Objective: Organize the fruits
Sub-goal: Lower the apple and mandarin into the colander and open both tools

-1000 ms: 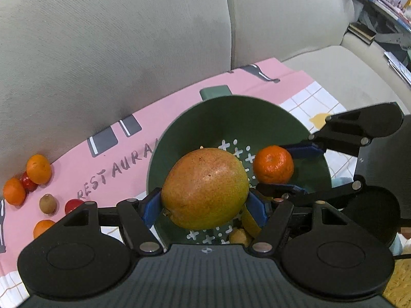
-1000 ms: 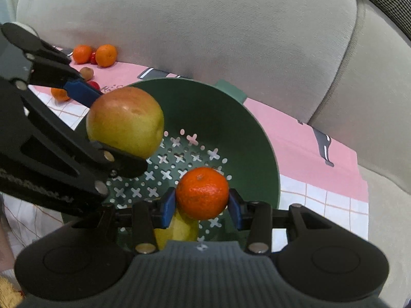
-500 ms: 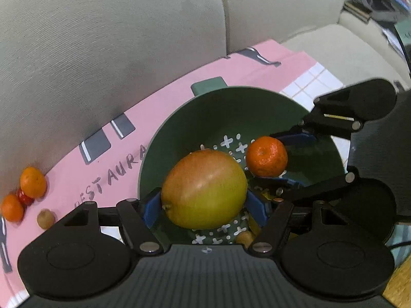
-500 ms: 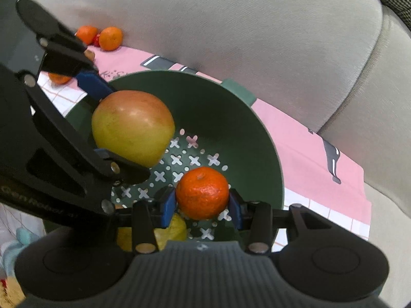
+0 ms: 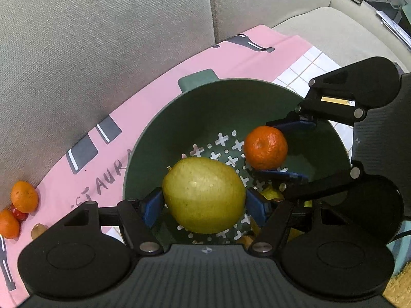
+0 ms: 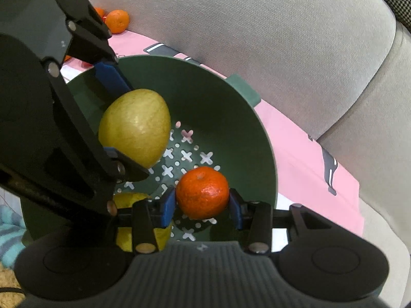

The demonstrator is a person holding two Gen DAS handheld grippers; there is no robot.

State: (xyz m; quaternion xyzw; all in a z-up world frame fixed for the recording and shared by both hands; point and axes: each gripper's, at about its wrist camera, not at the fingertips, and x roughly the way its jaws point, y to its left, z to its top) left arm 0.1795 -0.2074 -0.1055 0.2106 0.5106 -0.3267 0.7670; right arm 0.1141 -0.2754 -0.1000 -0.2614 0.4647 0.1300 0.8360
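Sofa (image 5: pixel 102 38): grey cushions are rising behind everything, backing the scene in both views.
Cloth (image 5: pixel 159 82): a pink printed sheet is lying over the seat, under the bowl.
Colander (image 5: pixel 231 107): the dark green perforated bowl is sitting on the cloth, a tab handle (image 5: pixel 197 80) pointing toward the backrest.
Left gripper (image 5: pixel 204 206): its blue pads are pressing both sides of the pear, holding it above the bowl's interior.
Right gripper (image 6: pixel 203 205): its pads are clamping the tangerine over the perforated floor.
Pear (image 5: pixel 204 195): yellow-green, hanging in the left claw, clear of the bowl's floor.
Tangerine (image 6: pixel 202 192): bright orange, sitting gripped just beside the pear.
Yellow fruit (image 6: pixel 129 199): lying in the bowl's bottom, partly hidden.
Loose fruit (image 5: pixel 24 196): small oranges and a red piece are clustering on the cloth, well apart from the bowl.
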